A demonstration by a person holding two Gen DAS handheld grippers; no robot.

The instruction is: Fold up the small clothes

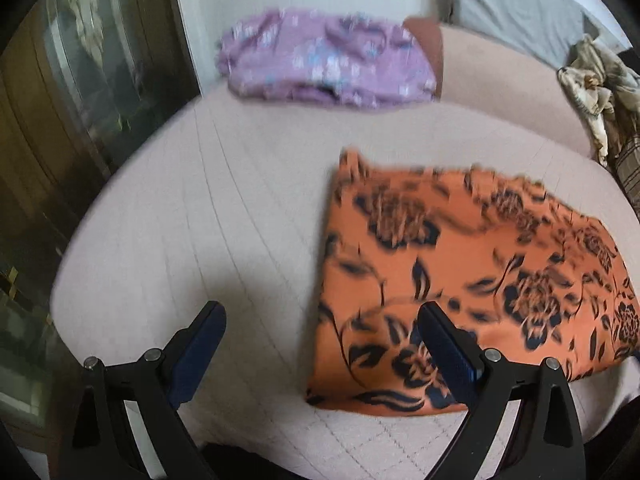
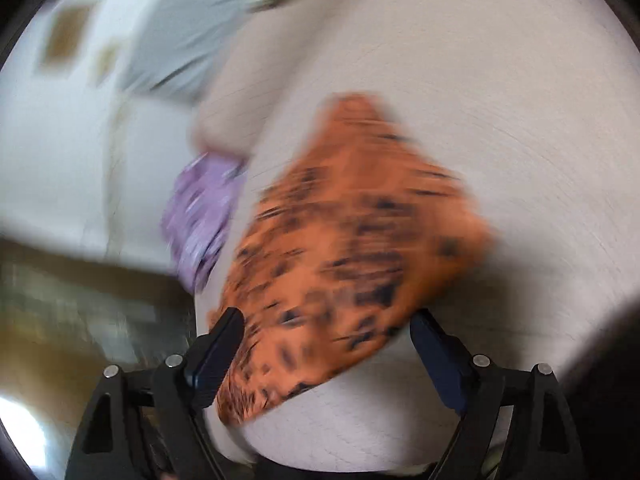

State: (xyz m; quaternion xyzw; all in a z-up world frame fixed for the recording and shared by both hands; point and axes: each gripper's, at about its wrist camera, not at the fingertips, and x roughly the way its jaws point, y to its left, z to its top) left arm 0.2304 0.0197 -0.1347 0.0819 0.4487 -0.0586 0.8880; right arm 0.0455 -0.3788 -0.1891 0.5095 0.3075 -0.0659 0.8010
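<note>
Well, the pale quilted bed (image 1: 168, 216) fills most of the room, with a grey pillow (image 1: 516, 4) at about one o'clock. Nearer, at four o'clock, the folded orange flowered cloth (image 1: 460, 272) lies flat on the bed. At twelve o'clock a folded purple garment (image 1: 324, 60) sits well apart from it. The left gripper (image 1: 322, 316) hangs with jaws spread, pinching nothing. The right gripper (image 2: 326, 320), blurred, also stands spread, the orange cloth's corner below it, unpinched.

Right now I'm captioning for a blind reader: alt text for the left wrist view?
A folded orange cloth with black flowers lies on a pale quilted bed under the open left tool. A folded purple floral cloth sits further back.
</note>
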